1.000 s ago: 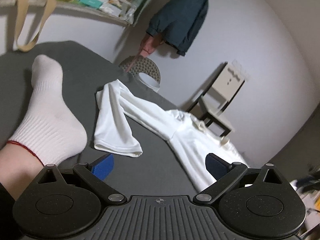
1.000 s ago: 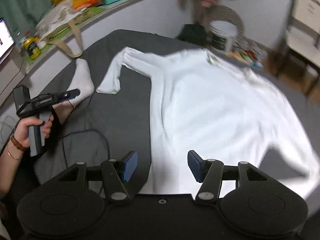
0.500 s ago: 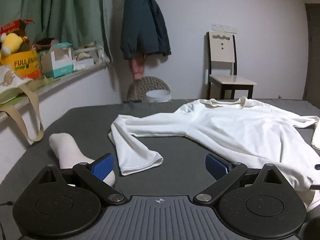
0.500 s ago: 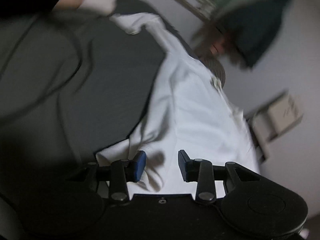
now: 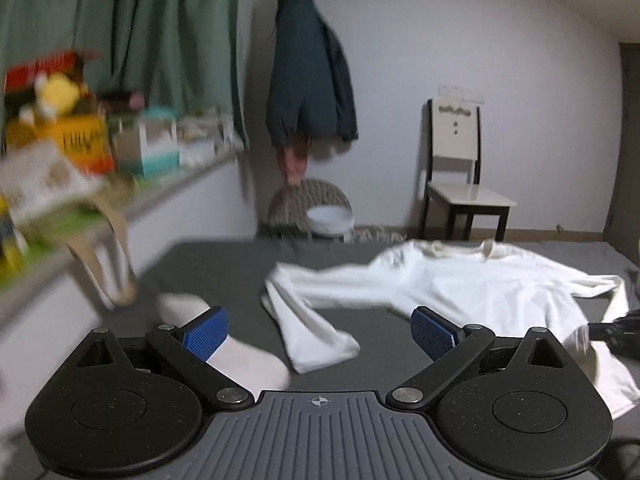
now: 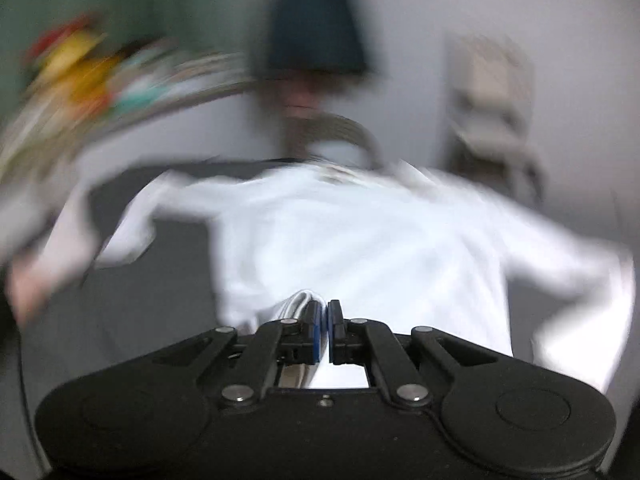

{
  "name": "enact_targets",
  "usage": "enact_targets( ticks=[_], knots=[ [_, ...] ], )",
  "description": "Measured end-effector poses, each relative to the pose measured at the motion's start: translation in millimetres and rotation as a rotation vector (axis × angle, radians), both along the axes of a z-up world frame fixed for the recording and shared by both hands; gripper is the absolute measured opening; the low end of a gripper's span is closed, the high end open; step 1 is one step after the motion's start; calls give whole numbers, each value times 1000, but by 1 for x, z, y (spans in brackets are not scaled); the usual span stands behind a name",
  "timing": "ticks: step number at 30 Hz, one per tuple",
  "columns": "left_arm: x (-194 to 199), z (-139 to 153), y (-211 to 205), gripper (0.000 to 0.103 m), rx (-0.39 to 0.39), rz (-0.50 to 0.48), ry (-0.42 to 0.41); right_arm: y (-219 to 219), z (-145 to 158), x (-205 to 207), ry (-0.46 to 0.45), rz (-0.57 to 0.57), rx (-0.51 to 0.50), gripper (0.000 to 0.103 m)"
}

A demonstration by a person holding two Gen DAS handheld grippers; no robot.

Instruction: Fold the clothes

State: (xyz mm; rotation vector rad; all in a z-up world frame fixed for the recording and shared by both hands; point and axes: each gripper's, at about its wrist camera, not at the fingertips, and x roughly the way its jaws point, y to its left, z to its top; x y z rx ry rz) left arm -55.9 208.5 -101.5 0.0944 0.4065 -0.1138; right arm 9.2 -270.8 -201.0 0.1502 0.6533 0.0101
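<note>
Right gripper (image 6: 325, 322) pinched the near hem of the white long-sleeved shirt (image 6: 360, 240) on the dark grey bed (image 5: 224, 268).
Left gripper (image 5: 320, 330) hung spread and empty toward the bed's left edge, the shirt's bent sleeve (image 5: 312, 328) just ahead; collar lay at the far edge.

dark coat (image 5: 310, 80) hangs near chair (image 5: 460, 176), green curtain (image 5: 132, 32).

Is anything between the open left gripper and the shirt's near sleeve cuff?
Nothing visible blocks it. The left gripper is open over bare grey surface, the white shirt cuff just ahead. The socked foot lies off to the left, behind one finger.
</note>
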Motion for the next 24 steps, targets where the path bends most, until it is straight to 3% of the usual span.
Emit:
enact_targets(
  ticks=[2, 4, 5, 7, 9, 13, 18, 20, 22, 24],
  knots=[
    [-14, 34, 5, 98, 120, 31, -41, -28, -14, 10, 97, -110, 29, 4],
    [-27, 62, 8, 98, 228, 69, -71, -37, -24, 13, 150, -106, -4, 7],
    [-31, 73, 10, 98, 270, 90, -76, -39, -28, 13, 170, -93, -26, 11],
    [-36, 84, 14, 103, 283, 101, -74, -35, -30, 7, 146, -50, -87, 26],
    [-31, 76, 16, 103, 178, 80, -37, -18, -31, -2, 95, 57, -206, 36],
    [0, 32, 0, 103, 7, 6, 50, 25, -36, -19, -4, 329, -490, 36],
    [48, -36, -30, 103, -171, -101, 160, 72, -75, -23, -54, 522, -1002, 36],
    [65, -58, -40, 103, -162, -102, 147, 80, -89, -19, -70, 583, -1099, 36],
    [77, -76, -43, 103, -168, -98, 121, 86, -103, -14, -76, 638, -1187, 28],
    [86, -93, -38, 103, -219, -85, 119, 88, -106, -11, -90, 636, -1210, 5]
  ],
)
